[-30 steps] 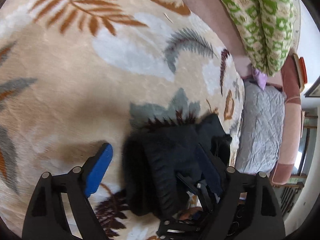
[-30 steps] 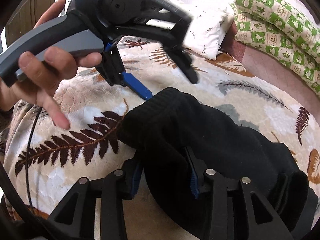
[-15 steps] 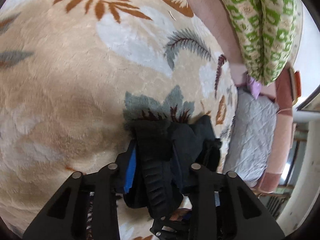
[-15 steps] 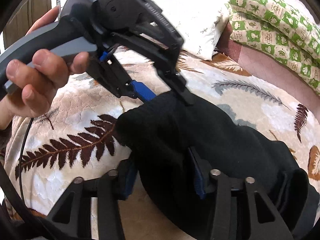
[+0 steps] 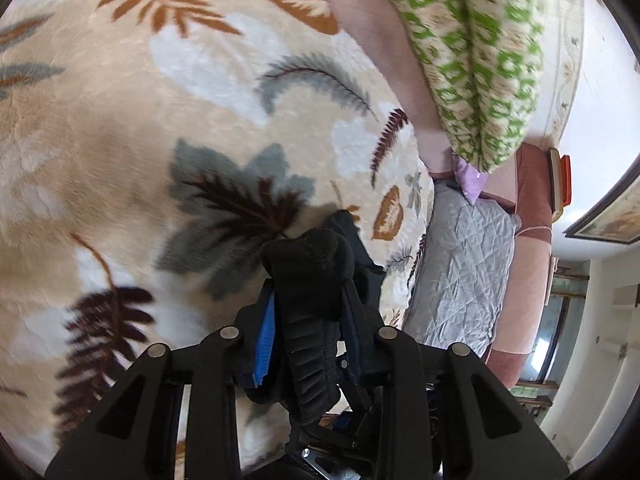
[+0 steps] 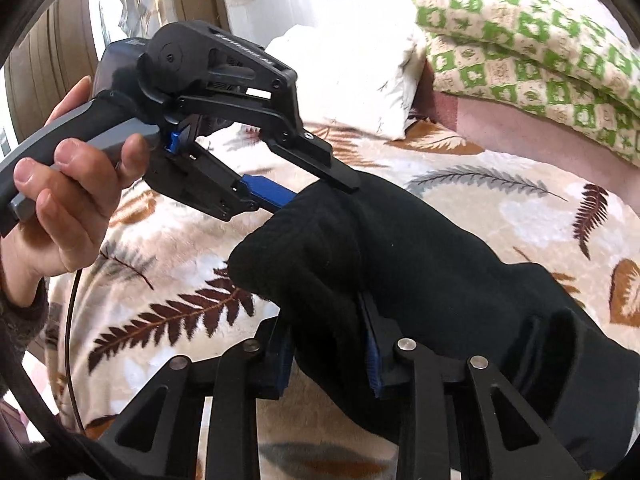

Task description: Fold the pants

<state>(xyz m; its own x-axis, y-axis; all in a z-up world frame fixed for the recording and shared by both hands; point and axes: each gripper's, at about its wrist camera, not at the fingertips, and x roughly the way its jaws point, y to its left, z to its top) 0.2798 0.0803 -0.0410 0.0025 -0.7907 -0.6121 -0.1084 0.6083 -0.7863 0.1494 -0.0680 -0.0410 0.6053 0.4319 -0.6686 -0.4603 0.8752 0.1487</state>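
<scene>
Bed with leaf-print blanket (image 5: 120, 128), pillows along upper right of frame. Black pants (image 6: 420, 264) bunched at lower centre, long axis trailing toward lower right. Left gripper (image 5: 308, 324) pinching ribbed waistband. Right gripper (image 6: 328, 352) closing on same edge, cloth between pads. Both equally near; cloth spans between them, ready to lift.

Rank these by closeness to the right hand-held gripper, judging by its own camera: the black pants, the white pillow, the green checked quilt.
1. Black pants: clamped in the right hand-held gripper, whose jaws are closing.
2. White pillow: beyond the pants, upper middle.
3. Green checked quilt: upper right, roughly as far as the pillow; too close to call.
</scene>
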